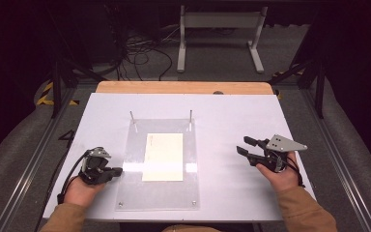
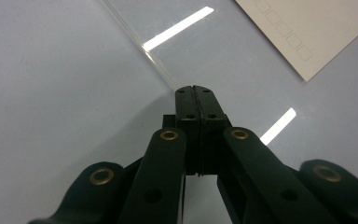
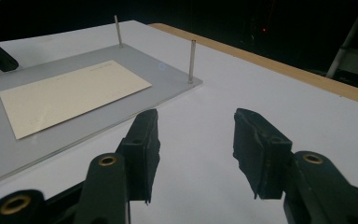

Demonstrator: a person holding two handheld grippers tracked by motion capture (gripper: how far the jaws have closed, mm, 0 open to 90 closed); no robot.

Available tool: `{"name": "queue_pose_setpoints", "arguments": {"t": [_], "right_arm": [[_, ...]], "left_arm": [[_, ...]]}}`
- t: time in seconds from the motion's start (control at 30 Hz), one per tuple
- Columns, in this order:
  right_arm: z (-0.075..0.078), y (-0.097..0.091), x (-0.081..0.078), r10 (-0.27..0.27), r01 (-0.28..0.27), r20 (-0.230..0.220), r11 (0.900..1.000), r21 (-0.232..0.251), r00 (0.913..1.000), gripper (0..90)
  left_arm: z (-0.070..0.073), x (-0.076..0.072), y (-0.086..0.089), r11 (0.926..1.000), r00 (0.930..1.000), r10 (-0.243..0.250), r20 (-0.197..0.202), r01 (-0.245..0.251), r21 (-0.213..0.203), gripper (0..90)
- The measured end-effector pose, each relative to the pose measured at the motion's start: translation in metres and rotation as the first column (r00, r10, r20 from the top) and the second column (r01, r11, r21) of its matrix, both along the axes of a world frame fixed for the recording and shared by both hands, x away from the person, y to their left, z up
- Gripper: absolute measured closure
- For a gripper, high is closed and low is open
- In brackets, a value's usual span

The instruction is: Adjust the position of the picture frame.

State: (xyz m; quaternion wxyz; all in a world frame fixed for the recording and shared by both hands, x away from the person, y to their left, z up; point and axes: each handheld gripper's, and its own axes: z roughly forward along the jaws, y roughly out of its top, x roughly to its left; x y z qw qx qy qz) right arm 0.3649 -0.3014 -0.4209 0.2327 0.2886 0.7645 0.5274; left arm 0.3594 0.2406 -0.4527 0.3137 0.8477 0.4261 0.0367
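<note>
The cream card [image 1: 163, 156] lies on a clear acrylic plate [image 1: 125, 183] mid-table, between the left claw [image 1: 116, 171] and right claw [image 1: 245, 146]. Left gripper view: jaws closed empty at the plate's edge [image 2: 161, 70]. Right gripper view: jaws apart, empty, over the white table [image 3: 205, 140].

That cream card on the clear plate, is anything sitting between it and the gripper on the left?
Nothing visible does. The left gripper, shut and empty, sits at the left edge of the clear plate, and only bare plate lies between it and the card. The two thin metal pins stand at the far end.
</note>
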Motion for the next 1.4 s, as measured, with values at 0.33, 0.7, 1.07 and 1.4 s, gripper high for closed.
{"name": "queue_pose_setpoints", "arguments": {"t": [0.33, 0.7, 1.07, 1.4], "right_arm": [[0.001, 0.001, -0.002, -0.004, 0.004, -0.001, 1.0000, -0.003, 1.0000, 51.0], [-0.001, -0.005, -0.006, -0.020, 0.020, -0.010, 0.9998, -0.005, 0.9998, 51.4], [-0.001, -0.009, -0.010, -0.036, 0.036, -0.013, 0.9993, -0.006, 0.9993, 51.7], [-0.001, -0.007, -0.010, -0.028, 0.028, -0.018, 0.9996, -0.007, 0.9994, 52.1]], "left_arm": [[-0.003, 0.004, -0.011, 0.9993, 0.9995, -0.023, 0.020, 0.024, -0.028, 89.8], [-0.002, 0.018, -0.038, 0.9982, 0.9961, -0.059, 0.066, 0.058, 0.011, 89.9], [-0.002, 0.033, -0.057, 0.9976, 0.9934, -0.069, 0.092, 0.068, 0.008, 89.9], [-0.003, 0.046, -0.074, 0.9972, 0.9925, -0.073, 0.098, 0.074, -0.008, 89.9]]}}
